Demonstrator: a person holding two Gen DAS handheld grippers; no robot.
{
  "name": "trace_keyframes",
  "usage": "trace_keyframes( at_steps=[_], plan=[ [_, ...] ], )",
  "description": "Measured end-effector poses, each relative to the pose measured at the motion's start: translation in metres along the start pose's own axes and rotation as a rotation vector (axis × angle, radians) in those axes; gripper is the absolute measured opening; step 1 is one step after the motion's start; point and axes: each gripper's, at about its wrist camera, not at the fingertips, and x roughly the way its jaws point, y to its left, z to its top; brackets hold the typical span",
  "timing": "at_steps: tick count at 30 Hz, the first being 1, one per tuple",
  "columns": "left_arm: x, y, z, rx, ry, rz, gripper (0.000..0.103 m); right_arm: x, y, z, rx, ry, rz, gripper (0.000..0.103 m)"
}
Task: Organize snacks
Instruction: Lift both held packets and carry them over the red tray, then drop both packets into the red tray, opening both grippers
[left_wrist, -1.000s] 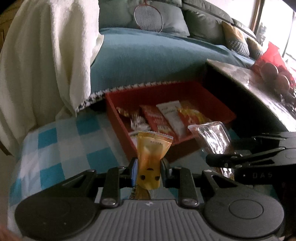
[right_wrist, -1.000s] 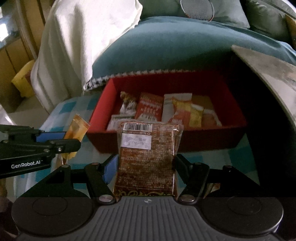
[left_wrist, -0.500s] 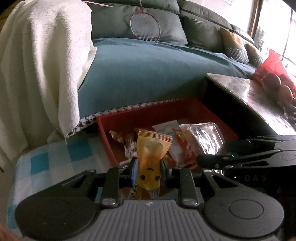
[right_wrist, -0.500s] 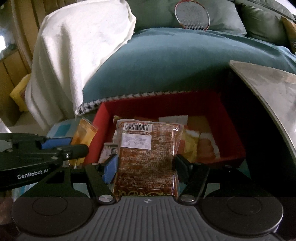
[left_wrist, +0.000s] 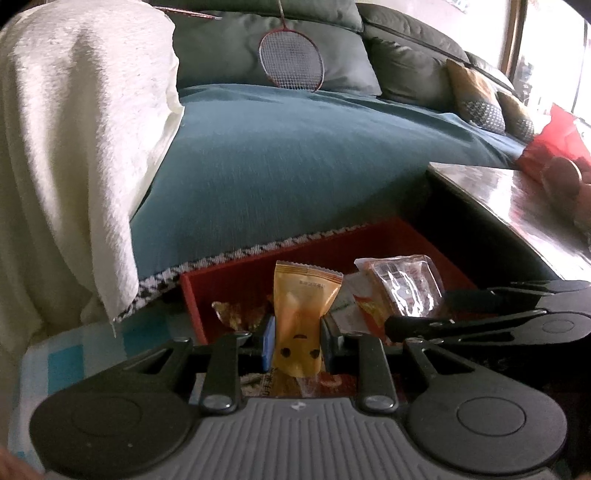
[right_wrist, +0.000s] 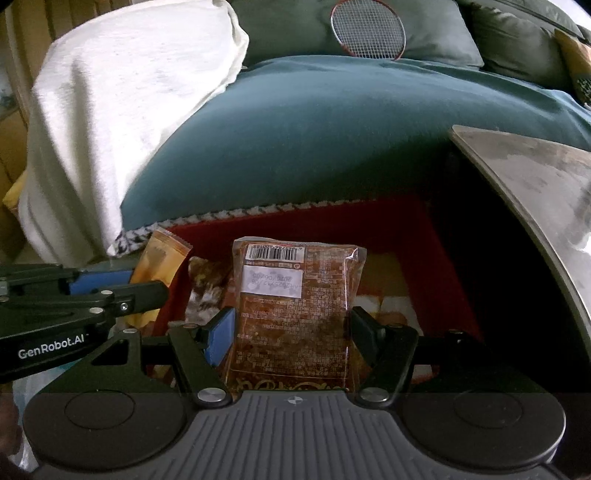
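Note:
My left gripper is shut on a small yellow snack packet that stands upright between its pads, over the near left part of the red box. The right gripper is shut on a wide brown packet with a barcode label, held upright above the middle of the red box. Several snack packets lie inside the box, mostly hidden behind the two held packets. The left wrist view shows the right gripper with its clear-wrapped packet. The left gripper and yellow packet appear at the right wrist view's left.
A teal sofa cushion rises just behind the box, with a white towel draped at the left and a racket on the backrest. A dark table edge stands close at the right. A blue-checked cloth lies under the box.
Both grippers have moved forward with their packets, from in front of the red box to above it. The box now fills the lower views and both grips are unchanged.

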Motion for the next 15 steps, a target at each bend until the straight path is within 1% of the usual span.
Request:
trace_keyframes(
  at_steps=[3,5,8,9,11,15],
  plan=[
    [0.009,0.001,0.002,-0.001,-0.002,0.013,0.021,0.011,-0.003,0.005,0.005,-0.006,-0.004,0.073],
    [0.016,0.001,0.002,0.007,0.011,0.015,0.021,0.018,-0.003,0.007,-0.001,-0.004,-0.016,0.073],
    [0.023,0.001,0.0,0.012,0.026,0.026,0.022,0.028,-0.006,0.008,0.01,0.009,-0.024,0.075],
    [0.024,0.0,-0.001,0.014,0.03,0.033,0.024,0.031,-0.007,0.007,0.009,0.014,-0.024,0.077],
    [0.024,0.001,-0.002,0.013,0.035,0.042,0.024,0.033,-0.009,0.006,0.001,0.014,-0.039,0.078],
    [0.022,0.004,-0.001,0.004,0.038,0.046,0.025,0.032,-0.014,0.007,0.019,0.014,-0.036,0.077]
  ],
)
